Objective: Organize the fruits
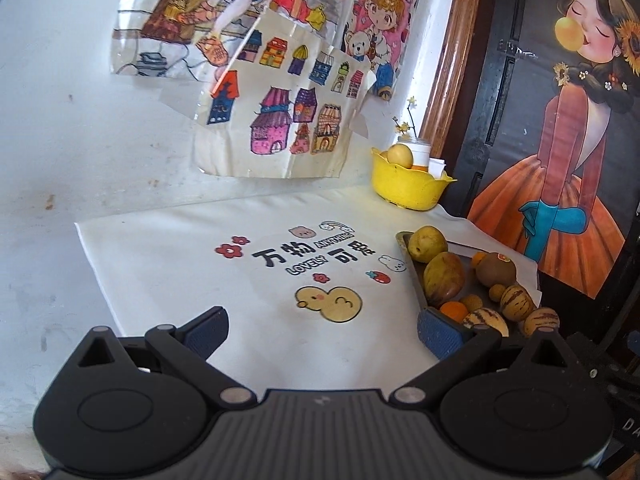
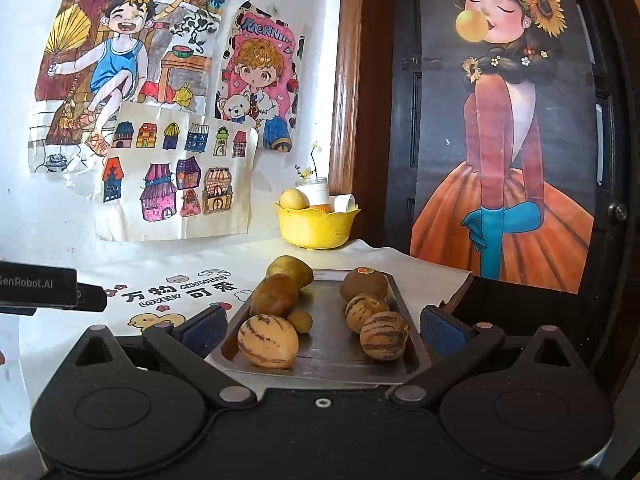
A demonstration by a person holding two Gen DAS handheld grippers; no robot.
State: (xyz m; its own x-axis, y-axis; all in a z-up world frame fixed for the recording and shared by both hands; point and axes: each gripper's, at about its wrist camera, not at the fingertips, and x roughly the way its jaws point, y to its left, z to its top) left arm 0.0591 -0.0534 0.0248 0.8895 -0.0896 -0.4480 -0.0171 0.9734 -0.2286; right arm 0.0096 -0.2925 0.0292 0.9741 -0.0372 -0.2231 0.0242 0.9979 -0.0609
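Both grippers were spread wide and empty. The right gripper hovered at the near end of the metal tray holding the striped fruit; the left gripper hung over the tabletop cloth. Picking seemed next, probably carrying fruit to the far yellow bowl.

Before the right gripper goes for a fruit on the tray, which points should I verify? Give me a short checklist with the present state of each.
1. Right gripper open and holding nothing: ok.
2. Left gripper open and off the tray: ok.
3. Striped fruit at the tray's near left is free on top: ok.
4. Space beside it for fingers: not ok on its far side, a small round fruit sits close.
5. Room in the yellow bowl: cannot tell, a pear and a white jar already show over its rim.
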